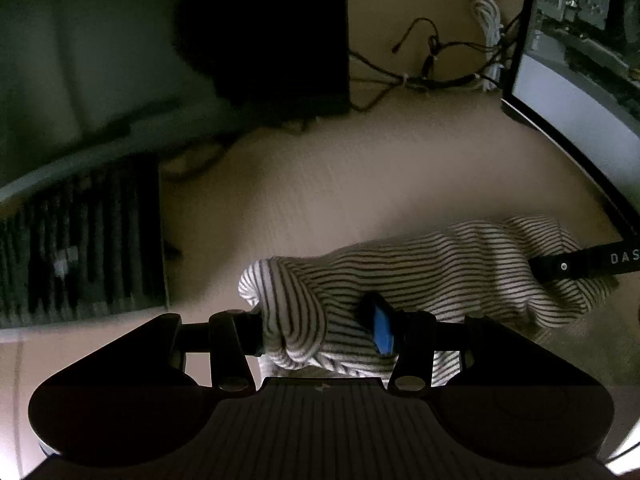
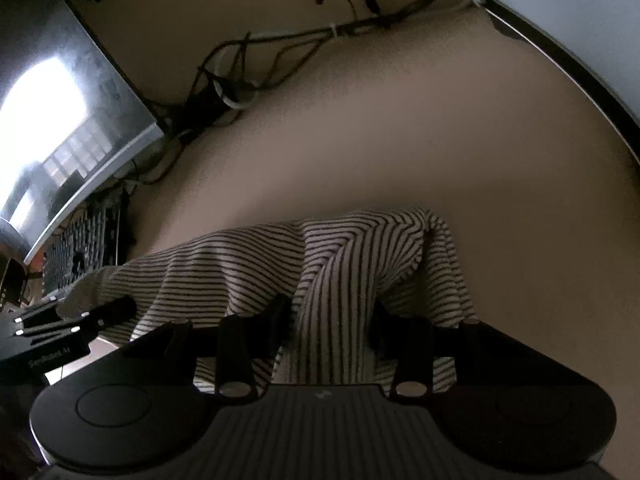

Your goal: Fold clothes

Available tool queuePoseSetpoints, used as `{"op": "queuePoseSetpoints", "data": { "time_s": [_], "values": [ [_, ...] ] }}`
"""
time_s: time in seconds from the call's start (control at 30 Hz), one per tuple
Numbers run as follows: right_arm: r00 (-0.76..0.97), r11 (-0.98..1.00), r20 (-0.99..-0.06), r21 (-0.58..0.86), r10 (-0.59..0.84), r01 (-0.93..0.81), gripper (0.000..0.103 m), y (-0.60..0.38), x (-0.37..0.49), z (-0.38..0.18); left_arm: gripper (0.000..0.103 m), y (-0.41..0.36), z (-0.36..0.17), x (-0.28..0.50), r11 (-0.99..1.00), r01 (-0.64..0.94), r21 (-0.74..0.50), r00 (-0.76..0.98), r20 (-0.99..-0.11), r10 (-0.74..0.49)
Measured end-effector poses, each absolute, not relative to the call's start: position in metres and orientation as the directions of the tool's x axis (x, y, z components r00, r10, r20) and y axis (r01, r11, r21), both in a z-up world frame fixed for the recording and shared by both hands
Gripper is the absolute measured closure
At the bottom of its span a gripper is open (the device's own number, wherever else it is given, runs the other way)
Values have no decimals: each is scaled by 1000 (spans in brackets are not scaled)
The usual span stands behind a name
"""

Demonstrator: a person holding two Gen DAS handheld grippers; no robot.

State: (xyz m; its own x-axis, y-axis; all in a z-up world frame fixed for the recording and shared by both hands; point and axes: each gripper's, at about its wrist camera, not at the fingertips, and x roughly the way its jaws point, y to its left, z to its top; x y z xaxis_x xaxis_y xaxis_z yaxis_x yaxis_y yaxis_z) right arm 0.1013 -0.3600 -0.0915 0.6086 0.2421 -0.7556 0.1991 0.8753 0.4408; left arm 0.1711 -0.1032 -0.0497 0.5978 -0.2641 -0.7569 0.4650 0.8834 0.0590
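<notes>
Now both tools are biting into the striped garment [image 1: 420, 272] — the left gripper [image 1: 320, 332] is pinching a bunched fold between its fingers, and the right gripper [image 2: 330, 328] is clamping a ridge of the same cloth. It is lying on the tan table [image 2: 400, 140], with cables [image 2: 248, 68] toward eleven o'clock and a keyboard [image 1: 80, 248] at nine.

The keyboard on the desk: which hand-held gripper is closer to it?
Left. The left hand-held gripper holds the striped garment right beside the keyboard; the right hand-held gripper grips the cloth's far end.
</notes>
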Motion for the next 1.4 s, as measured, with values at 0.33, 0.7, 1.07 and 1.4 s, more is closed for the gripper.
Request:
{"op": "queuePoseSetpoints", "data": {
  "time_s": [0.33, 0.7, 1.07, 1.4],
  "values": [
    [653, 963, -742, 261, 152, 73, 71, -377, 146, -73, 55, -114, -48, 183, 871, 483, 89, 614, -744, -264],
    [668, 991, -737, 132, 98, 0, 68, -387, 169, -89, 36, -109, -10, 126, 838, 531, 127, 660, -682, -315],
    [648, 992, -754, 128, 109, -18, 67, -388, 163, -70, 24, -149, -68, 170, 851, 525, -1, 544, -768, -336],
    [737, 963, -632, 62, 240, -261, 52, -353, 156, 6, 12, -138, -89, 179, 859, 505, -91, 507, -774, -380]
  ]
}}
